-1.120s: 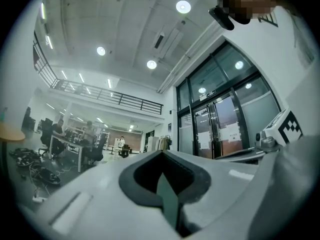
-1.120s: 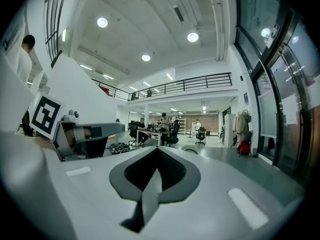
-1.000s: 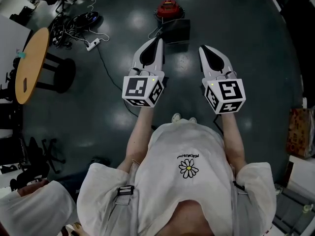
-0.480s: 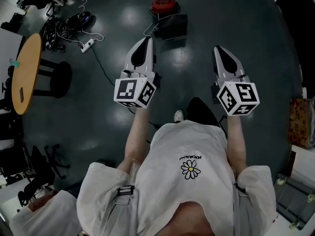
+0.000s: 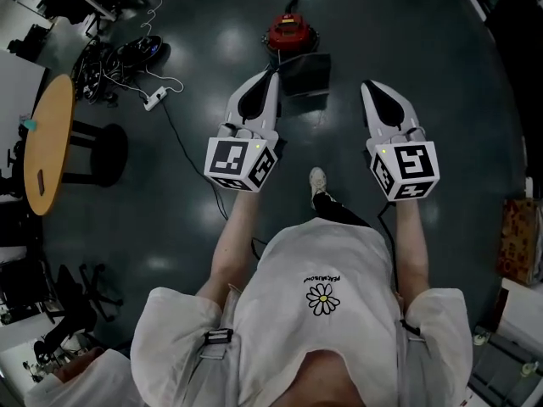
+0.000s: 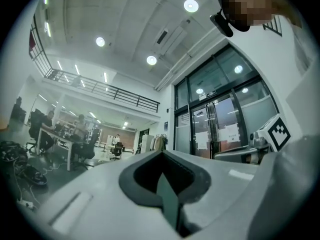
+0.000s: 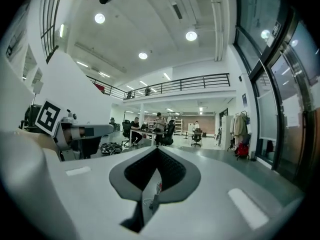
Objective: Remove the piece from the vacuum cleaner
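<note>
two sets of jaws tight together, empty: left gripper (image 5: 271,75), right gripper (image 5: 367,87), short of vacuum cleaner (image 5: 291,32)

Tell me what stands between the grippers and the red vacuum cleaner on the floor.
A dark square object lies on the floor just this side of the red vacuum cleaner, close ahead of the left gripper. The right gripper is off to its side. Both are shut and empty. Nothing else visible lies between.
</note>
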### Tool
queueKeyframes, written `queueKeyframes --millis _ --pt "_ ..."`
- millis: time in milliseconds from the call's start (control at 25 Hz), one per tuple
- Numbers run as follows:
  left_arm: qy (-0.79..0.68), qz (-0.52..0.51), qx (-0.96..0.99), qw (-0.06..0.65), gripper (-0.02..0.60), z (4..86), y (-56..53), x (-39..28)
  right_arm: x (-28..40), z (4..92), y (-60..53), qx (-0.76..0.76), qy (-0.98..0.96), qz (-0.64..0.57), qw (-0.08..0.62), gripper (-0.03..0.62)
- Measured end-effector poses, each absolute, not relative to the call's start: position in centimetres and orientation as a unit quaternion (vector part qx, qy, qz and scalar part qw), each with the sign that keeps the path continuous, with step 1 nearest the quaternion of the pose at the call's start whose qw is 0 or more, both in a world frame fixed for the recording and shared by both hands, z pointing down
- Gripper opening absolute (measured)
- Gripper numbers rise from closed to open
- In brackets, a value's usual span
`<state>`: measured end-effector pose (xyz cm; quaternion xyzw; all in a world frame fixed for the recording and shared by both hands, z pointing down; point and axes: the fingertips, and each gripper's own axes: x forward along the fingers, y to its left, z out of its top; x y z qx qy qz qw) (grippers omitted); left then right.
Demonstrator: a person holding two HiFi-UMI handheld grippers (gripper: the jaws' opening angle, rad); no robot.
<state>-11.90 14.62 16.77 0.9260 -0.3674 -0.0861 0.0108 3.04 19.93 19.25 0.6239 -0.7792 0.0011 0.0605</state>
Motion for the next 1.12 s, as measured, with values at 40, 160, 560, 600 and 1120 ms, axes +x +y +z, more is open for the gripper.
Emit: queueKeyframes --millis 40,160,560,600,1120 --pt "-0.37 -0.087 0.925 0.009 0.0 16.5 13.1 -11.6 3.4 19.2 18.3 0.623 -0.78 -0.001 0.061 0.025" --pt "-0.383 -0.083 0.92 0.012 0.0 16.4 8.6 -11.1 4.3 19.6 13.7 0.618 -0.784 0.011 0.061 0.025" --pt "-0.407 -0.065 0.91 0.029 0.0 18.2 -2.6 -9.4 5.3 22.5 1.8 0.58 -0.809 0.041 0.089 0.025" --pt "-0.408 -0.065 0.91 0.036 0.0 18.7 -3.9 -9.4 5.1 22.9 0.7 0.576 -0.811 0.041 0.096 0.025" --pt "-0.364 -0.074 0.925 0.076 0.0 21.1 -24.3 -7.3 5.5 23.1 -18.1 0.589 -0.794 0.008 0.149 0.025"
